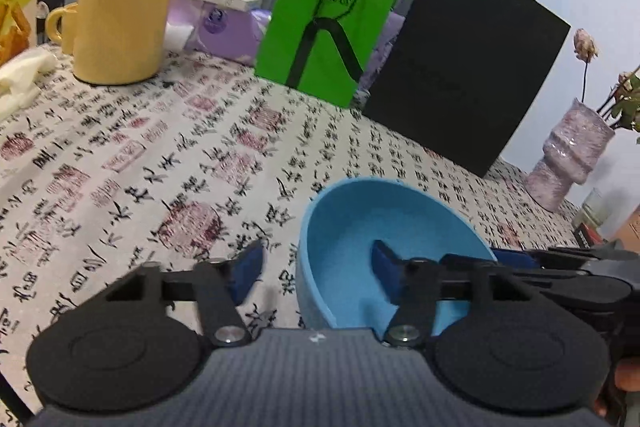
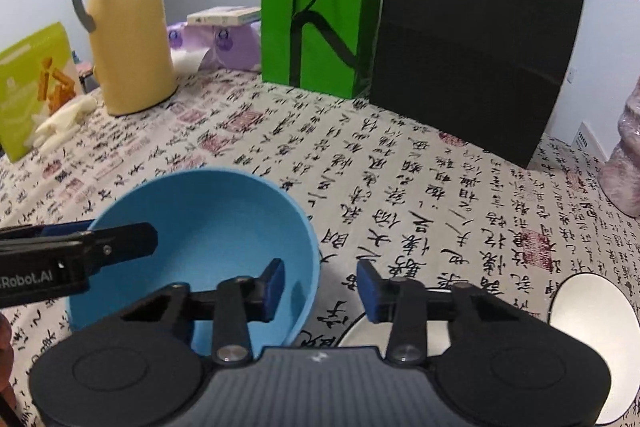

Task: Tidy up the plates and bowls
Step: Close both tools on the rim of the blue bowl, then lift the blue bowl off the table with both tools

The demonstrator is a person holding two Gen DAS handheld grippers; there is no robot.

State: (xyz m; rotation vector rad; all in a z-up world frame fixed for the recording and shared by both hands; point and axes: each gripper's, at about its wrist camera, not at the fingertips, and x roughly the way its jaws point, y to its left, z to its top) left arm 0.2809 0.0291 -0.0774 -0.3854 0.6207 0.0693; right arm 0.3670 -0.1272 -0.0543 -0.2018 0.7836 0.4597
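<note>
Now the blue bowl (image 2: 200,239) sits empty on the near bench (image 2: 400,187), both tools straddling its rim. Left tool (image 1: 316,271) and right tool (image 2: 320,291) stand unclenched, pads apart from the wall. Farther back: yellow jug (image 2: 128,39), green bag (image 2: 316,11), black bag (image 2: 472,27).

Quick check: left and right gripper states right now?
Left gripper: open, jaws straddling the blue bowl rim, pads not pressing on it.
Right gripper: open, jaws straddling the rim on the bowl's other side, pads not pressing.
</note>
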